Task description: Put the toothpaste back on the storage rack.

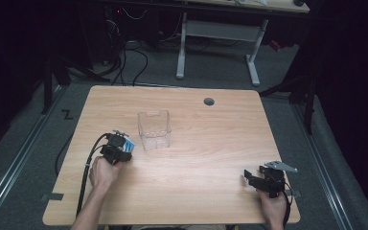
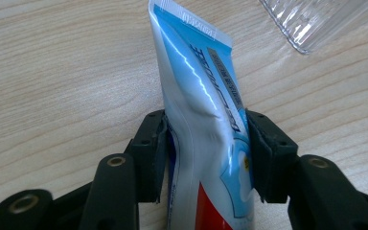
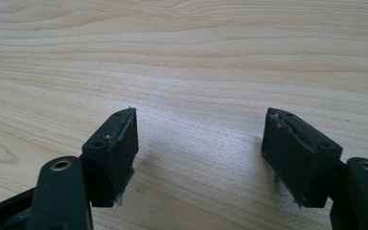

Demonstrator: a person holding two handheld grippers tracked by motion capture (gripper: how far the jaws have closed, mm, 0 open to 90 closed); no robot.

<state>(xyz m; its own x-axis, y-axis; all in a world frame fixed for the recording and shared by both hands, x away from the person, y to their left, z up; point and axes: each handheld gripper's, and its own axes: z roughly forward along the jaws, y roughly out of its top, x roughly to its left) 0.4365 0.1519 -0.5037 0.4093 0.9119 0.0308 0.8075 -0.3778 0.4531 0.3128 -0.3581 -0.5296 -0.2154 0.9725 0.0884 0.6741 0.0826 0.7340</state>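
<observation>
On table: 1 tube (image 2: 206, 124), 1 bin (image 1: 154, 129).

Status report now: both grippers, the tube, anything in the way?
Left gripper shut on toothpaste tube. Right gripper open, empty, above bare table. Clear plastic container just beyond tube. Nothing between.

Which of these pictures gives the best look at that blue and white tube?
The left gripper view: the tube runs up the middle of the picture, pinched between the left tool's black jaws, its print and crimped end plain. The high view shows a small blue patch at that tool, beside the clear container. The right gripper view looks at bare wood.
</observation>
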